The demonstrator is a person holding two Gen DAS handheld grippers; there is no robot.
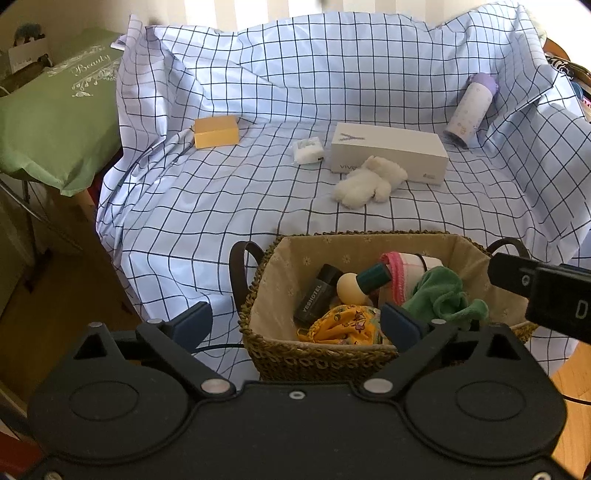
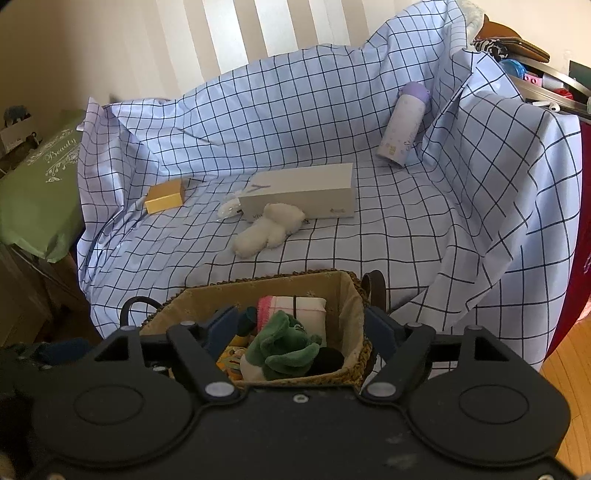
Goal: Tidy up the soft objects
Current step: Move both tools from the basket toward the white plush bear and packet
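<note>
Both my grippers hung over the woven basket (image 1: 317, 360): left gripper (image 1: 297, 325) spread wide, right gripper (image 2: 301, 326) apart too, neither clamping anything. Green plush (image 2: 284, 349) sat inside the basket, white plush (image 1: 369, 181) lay against the white box (image 1: 391, 146).

Setting: a home, likely a bedroom or living room. Evidence: checked bedsheet (image 1: 221, 206) draped over furniture; green embroidered cover (image 1: 55, 110) beside it; striped wallpaper (image 2: 236, 29); wooden floor (image 2: 565, 369); wicker basket (image 1: 317, 354) of household items.
</note>
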